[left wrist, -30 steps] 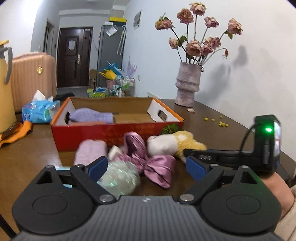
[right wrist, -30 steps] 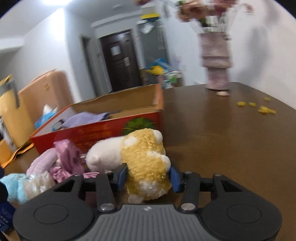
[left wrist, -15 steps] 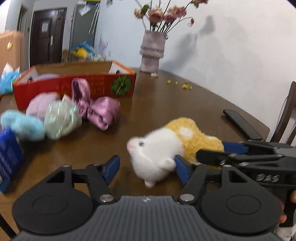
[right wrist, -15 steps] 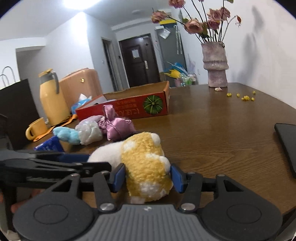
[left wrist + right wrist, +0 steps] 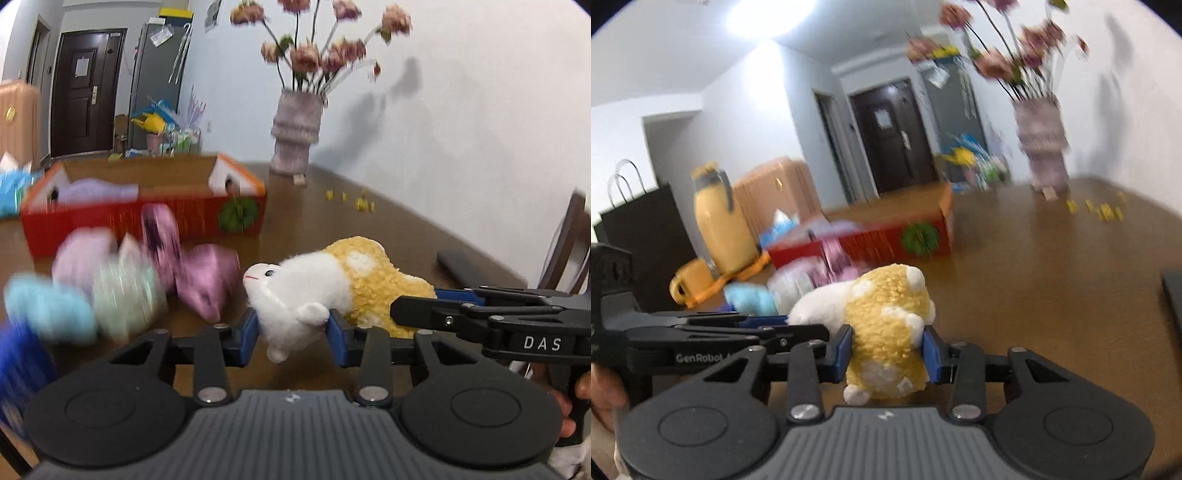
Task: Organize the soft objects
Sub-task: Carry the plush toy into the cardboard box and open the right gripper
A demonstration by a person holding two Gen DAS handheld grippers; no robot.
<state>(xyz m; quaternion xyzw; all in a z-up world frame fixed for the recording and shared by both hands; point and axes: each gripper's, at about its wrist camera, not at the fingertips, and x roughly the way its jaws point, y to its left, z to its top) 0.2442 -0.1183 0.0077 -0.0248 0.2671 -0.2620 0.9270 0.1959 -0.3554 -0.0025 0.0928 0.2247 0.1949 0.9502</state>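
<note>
**Both grippers pinch one plush toy**

Left gripper point(image 5: 291, 330) is closed on the white head end of the plush toy point(image 5: 332, 284), while the right gripper point(image 5: 888, 350) clamps its yellow rear. The toy hangs just above the table point(image 5: 399, 236), with the red box point(image 5: 147, 218) off at ten o'clock. I'd say one grip should let go before the carry, or the toy gets stretched. Half a second ago the left jaws were wide apart; now they've squeezed onto the head.

Bare tabletop point(image 5: 1052, 280) open to the right of the red box point(image 5: 110, 218), soft-item pile point(image 5: 122, 280) crowding its front, vase point(image 5: 295, 136) behind, dark flat object point(image 5: 461, 267) near the right edge.
</note>
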